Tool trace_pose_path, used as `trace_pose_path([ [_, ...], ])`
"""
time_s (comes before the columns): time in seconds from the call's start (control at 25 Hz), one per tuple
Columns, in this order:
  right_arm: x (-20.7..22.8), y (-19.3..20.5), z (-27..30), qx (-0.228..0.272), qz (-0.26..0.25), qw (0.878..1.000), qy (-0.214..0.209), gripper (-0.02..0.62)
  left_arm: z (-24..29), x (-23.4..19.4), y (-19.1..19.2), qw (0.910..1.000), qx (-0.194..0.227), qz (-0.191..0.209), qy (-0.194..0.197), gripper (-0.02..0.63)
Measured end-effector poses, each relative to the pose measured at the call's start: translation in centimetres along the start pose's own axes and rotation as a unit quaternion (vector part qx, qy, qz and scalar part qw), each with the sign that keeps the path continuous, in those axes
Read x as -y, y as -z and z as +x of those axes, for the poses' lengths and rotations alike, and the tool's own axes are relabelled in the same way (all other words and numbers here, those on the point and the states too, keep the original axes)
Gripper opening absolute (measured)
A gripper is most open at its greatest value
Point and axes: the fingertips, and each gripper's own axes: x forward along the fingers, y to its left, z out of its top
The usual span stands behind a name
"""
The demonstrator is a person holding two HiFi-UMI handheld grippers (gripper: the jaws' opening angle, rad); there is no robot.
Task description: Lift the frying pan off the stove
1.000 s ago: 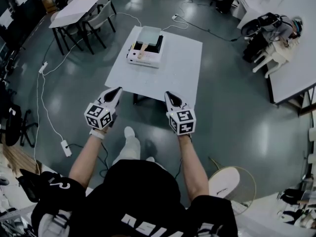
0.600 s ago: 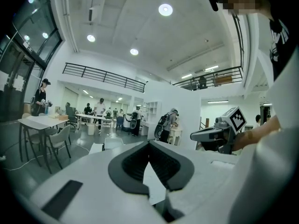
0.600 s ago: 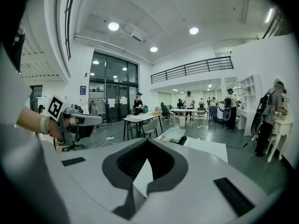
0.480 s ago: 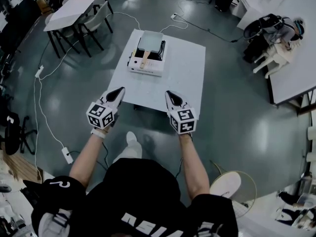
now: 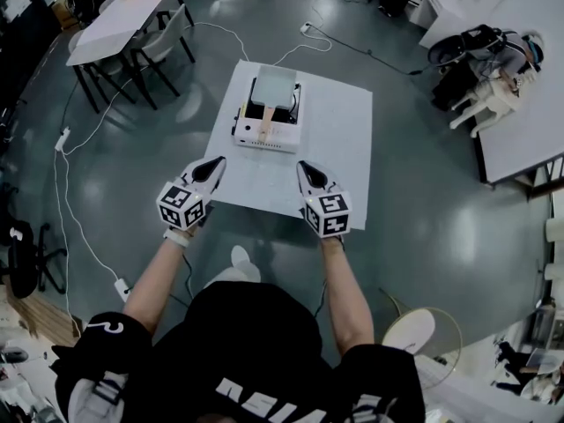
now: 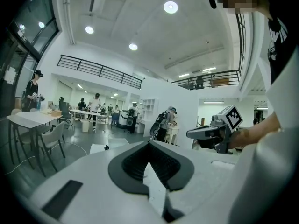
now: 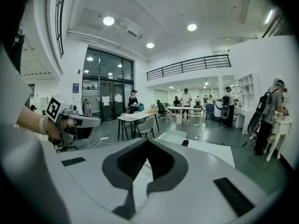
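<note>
A square grey frying pan (image 5: 273, 86) with a wooden handle (image 5: 263, 117) sits on a white portable stove (image 5: 264, 136). The stove stands at the far left of a low white table (image 5: 339, 139). Both grippers hover side by side at the table's near edge, well short of the stove. My left gripper (image 5: 214, 162) is shut and empty, and so is my right gripper (image 5: 302, 166). In the right gripper view the shut jaws (image 7: 147, 142) point toward the pan (image 7: 174, 135), with the left gripper (image 7: 88, 121) beside them. The left gripper view shows shut jaws (image 6: 149, 143) and the right gripper (image 6: 191, 133).
A long table with chairs (image 5: 119, 25) stands at the far left. Cables and a power strip (image 5: 119, 286) lie on the floor to the left. A person (image 5: 498, 55) is at a desk at the far right. A round stool (image 5: 425, 333) stands behind, at the right.
The table and stove have come nearer in the head view. Both grippers, earlier short of the table, now reach its near edge. Their jaws stayed shut.
</note>
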Motion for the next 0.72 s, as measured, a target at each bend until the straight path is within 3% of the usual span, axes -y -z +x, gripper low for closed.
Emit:
trace_pose_path([
  [0.32, 0.5, -0.9, 5.2, -0.009, 0.009, 0.999, 0.03, -0.006, 2.1, -4.9, 0.2, 0.9992, -0.014, -0.004, 0.036, -0.002],
  [0.72, 1.1, -1.4, 8.7, -0.021, 0.002, 0.999, 0.038, -0.006, 4.0, -7.2, 1.2, 0.9977, -0.022, -0.022, 0.06, -0.002],
])
